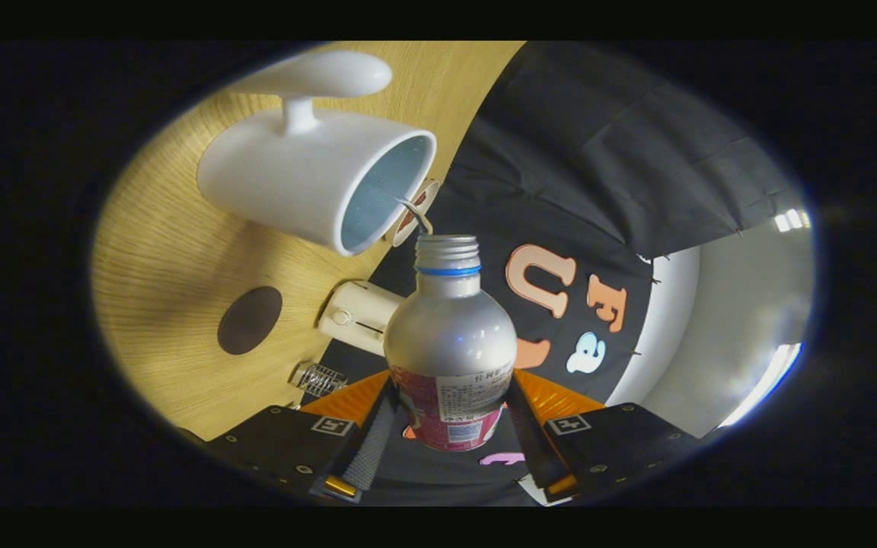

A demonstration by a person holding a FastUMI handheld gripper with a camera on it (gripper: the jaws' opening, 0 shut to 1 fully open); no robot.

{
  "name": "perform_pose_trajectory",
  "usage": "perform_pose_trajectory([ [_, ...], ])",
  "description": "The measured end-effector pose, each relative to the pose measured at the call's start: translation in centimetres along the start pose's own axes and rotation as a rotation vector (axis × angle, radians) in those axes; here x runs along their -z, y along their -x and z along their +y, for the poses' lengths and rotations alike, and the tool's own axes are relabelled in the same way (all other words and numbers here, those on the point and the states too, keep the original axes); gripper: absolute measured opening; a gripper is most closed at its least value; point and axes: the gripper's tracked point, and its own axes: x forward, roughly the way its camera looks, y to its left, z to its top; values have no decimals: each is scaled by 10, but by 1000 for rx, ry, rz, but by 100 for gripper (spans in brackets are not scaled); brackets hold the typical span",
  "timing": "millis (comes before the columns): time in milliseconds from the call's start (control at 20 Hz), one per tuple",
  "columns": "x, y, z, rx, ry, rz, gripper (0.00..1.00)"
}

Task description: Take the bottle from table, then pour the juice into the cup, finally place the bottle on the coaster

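While the jaws [450, 422] pinch the bottle [450, 342] by its labelled lower body, one finger on each side, its open threaded neck points toward the rim of the white cup [309, 179] just beyond. The bottle's base is cut off between the fingers. No stream of juice can be made out. The cup stands on the wooden tabletop [157, 266], its inside partly visible. A dark round coaster [250, 320] lies on the tabletop near the cup.
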Motion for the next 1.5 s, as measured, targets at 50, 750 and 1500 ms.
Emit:
perform_pose_trajectory([
  [50, -1, 1, 0, -6, -8, 0, 77],
  [750, -1, 9, 36, -138, -215, 4, 77],
  [1500, 18, -8, 38, -222, -978, 85, 78],
])
